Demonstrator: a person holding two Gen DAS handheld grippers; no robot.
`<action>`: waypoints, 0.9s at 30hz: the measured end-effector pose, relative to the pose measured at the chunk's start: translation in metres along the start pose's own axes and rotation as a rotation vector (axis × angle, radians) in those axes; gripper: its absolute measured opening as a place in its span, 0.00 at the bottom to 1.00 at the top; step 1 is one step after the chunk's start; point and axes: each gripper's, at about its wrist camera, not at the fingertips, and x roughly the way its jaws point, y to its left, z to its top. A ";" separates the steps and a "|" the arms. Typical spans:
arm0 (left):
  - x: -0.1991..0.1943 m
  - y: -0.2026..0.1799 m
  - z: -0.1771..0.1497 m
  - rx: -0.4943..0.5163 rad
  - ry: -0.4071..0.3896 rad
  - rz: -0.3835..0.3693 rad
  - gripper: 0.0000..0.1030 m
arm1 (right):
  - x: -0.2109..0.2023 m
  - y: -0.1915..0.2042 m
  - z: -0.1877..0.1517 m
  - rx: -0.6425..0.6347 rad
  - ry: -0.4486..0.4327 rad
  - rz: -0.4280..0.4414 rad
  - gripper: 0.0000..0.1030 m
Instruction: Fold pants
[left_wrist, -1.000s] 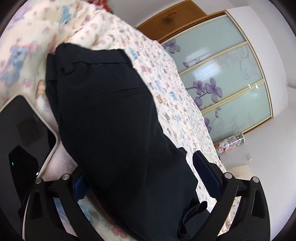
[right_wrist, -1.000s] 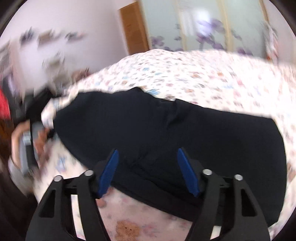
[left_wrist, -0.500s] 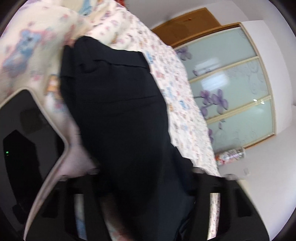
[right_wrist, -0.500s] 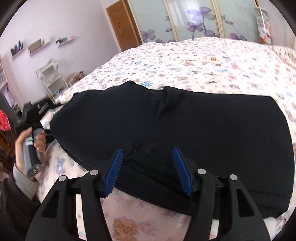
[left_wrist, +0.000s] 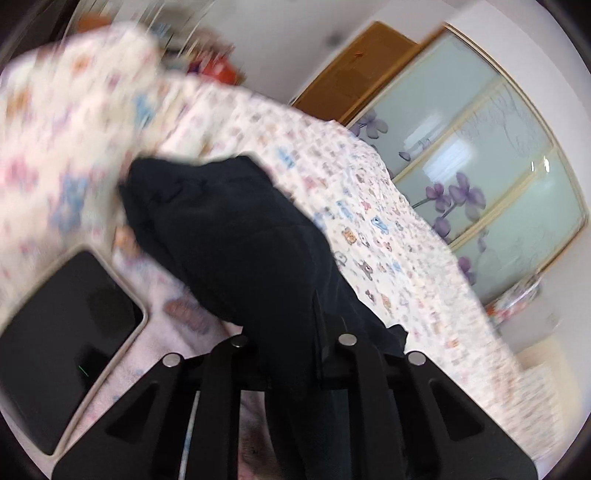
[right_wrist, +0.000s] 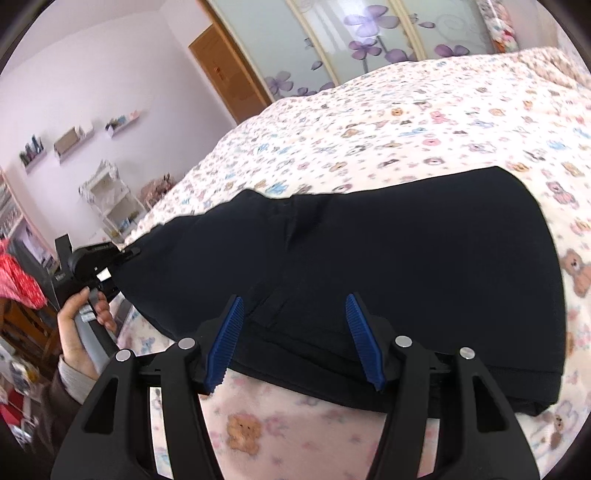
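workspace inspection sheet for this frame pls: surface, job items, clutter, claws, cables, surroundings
Surface: bed with a bear-print bedspread.
Job's things: black pants spread flat across the bed, lower edge doubled.
Clutter: dark tablet in a pale case lies on the bed beside the pants.
Claws: left claw is closed on the pants' fabric; right claw is open, blue pads over the pants' near edge.
Cables: nothing seen.
Surroundings: sliding wardrobe doors with purple flowers, wooden door, wall shelves, white rack.
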 end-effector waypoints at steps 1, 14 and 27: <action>-0.004 -0.014 -0.002 0.068 -0.026 0.019 0.13 | -0.004 -0.004 0.001 0.016 -0.009 0.002 0.58; -0.070 -0.208 -0.259 1.521 -0.371 -0.154 0.13 | -0.054 -0.090 0.012 0.338 -0.155 -0.036 0.61; -0.069 -0.197 -0.321 1.750 -0.255 -0.298 0.15 | -0.053 -0.176 -0.014 0.751 -0.069 0.072 0.65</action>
